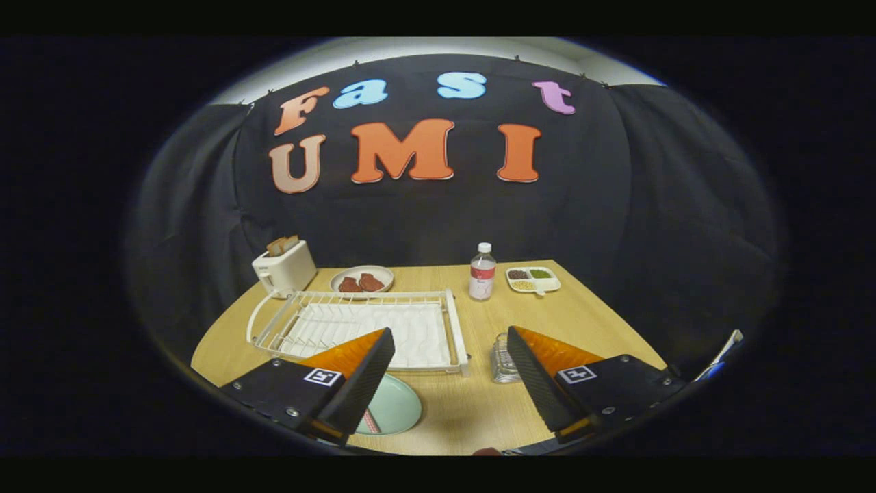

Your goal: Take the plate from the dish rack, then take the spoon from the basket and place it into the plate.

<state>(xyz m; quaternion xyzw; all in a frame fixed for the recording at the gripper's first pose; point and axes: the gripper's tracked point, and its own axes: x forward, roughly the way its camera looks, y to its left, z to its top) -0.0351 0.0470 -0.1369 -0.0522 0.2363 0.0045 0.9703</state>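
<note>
While the claw [448, 383] hangs released above the bench [582, 311], one pale green plate [393, 409] lies flat beside its left finger, a striped piece on it. One white dish rack [356, 325] lies beyond, one glass basket [503, 359] by the right finger.

The scene was moderately lit from overhead, brightest on the pale wooden tabletop [479, 411], which showed a soft sheen and only faint shadows. The black cloth wall swallowed light and fell off to near darkness toward 3 and 9 o'clock. A pale strip of bright wall glowed at 12 o'clock. Fisheye distortion bowed the table edges and the white wire dish rack [356, 325]. Focus was fairly sharp centrally, softer at the rim, where the open black-and-orange gripper [452, 373] fingers blurred slightly.
</note>
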